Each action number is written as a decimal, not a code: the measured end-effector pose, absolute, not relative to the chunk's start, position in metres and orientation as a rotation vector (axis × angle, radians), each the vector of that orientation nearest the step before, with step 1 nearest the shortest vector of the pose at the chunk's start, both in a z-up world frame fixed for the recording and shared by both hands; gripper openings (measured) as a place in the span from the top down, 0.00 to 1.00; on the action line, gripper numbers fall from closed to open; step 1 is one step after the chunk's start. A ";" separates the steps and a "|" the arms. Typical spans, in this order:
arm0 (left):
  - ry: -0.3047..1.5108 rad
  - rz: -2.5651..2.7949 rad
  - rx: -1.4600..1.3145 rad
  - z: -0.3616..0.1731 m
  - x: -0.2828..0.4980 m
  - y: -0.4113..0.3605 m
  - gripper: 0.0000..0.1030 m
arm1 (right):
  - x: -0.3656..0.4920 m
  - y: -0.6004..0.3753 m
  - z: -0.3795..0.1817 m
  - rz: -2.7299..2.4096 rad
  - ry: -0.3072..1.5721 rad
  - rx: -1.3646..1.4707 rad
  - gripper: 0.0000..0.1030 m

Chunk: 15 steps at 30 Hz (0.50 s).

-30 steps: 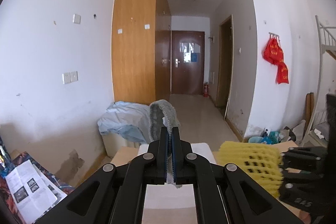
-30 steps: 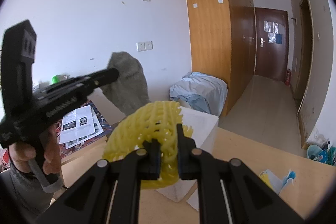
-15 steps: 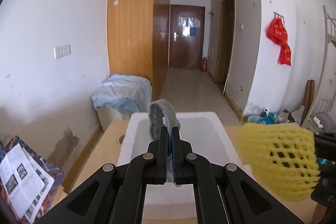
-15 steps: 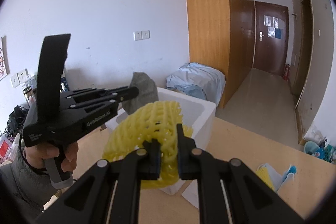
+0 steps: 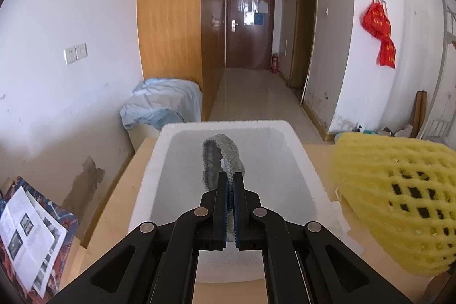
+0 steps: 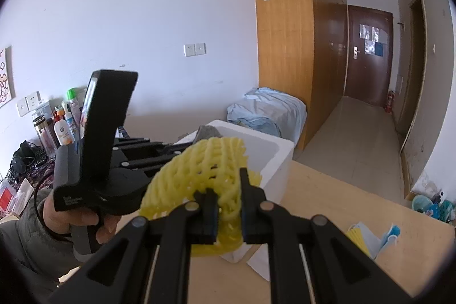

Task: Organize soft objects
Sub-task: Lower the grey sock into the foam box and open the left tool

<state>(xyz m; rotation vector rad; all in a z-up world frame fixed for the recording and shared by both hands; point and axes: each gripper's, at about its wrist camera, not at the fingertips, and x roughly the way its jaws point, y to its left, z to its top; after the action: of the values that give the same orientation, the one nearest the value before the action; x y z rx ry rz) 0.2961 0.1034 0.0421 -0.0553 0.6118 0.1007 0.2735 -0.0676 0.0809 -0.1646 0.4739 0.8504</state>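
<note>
My left gripper (image 5: 230, 178) is shut on a grey cloth (image 5: 221, 158) and holds it over the open white foam box (image 5: 159, 153) on the wooden table. My right gripper (image 6: 229, 181) is shut on a yellow foam net sleeve (image 6: 199, 170), held just right of the box; the sleeve also shows in the left wrist view (image 5: 399, 198). In the right wrist view the left gripper's body (image 6: 108, 144) sits left of the sleeve, the grey cloth (image 6: 206, 131) peeks above it, and the box (image 6: 273, 158) stands behind.
A wooden table (image 6: 327, 204) carries the box, with blue and yellow items (image 6: 376, 235) at its right side. Bottles (image 6: 62, 127) stand at the far left. A magazine (image 5: 28, 235) lies left of the table. A covered bundle (image 5: 162, 104) sits behind the box.
Both grippers have lowered toward the foam box. The grey cloth now hangs inside the box opening, and the yellow sleeve has come closer beside the box's right wall.
</note>
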 end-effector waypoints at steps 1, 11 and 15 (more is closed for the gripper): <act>0.623 0.098 -0.055 0.040 0.298 0.104 0.97 | 0.276 -0.068 0.080 0.848 0.480 -0.160 0.86; 0.664 0.122 -0.035 0.030 0.306 0.103 0.96 | 0.284 -0.065 0.076 0.835 0.495 -0.158 0.86; 0.669 0.142 -0.008 0.028 0.301 0.102 0.73 | 0.284 -0.064 0.076 0.833 0.500 -0.156 0.86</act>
<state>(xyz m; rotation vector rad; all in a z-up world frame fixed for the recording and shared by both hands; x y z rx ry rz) 0.3012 0.1017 0.0280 -0.0077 0.6695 0.1420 0.2840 -0.0641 0.0757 -0.1563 0.4997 0.8329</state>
